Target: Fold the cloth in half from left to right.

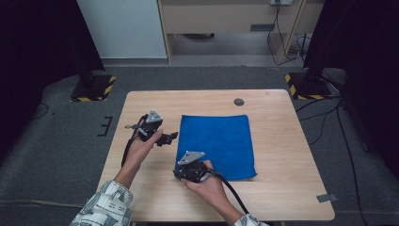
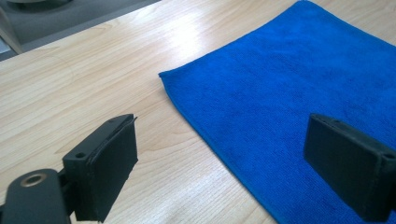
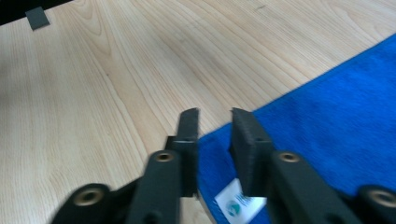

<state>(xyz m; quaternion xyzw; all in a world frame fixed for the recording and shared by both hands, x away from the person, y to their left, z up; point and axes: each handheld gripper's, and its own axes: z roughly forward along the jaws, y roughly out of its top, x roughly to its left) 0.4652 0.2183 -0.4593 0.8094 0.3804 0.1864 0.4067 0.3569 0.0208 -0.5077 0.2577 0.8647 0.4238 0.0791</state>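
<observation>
Flat blue microfibre cloth (image 1: 217, 143) on pale wooden table (image 1: 277, 188), right gripper (image 3: 215, 122) jaws narrowly apart over its near-left corner, gripping nothing, left gripper (image 2: 224, 154) wide open, empty, at cloth's left edge.

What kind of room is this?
Probably a lab or workroom for recording hand tasks. A light wooden table stands on grey carpet, with black stands on yellow-and-black striped bases beside it and a flat blue cloth laid out.
</observation>
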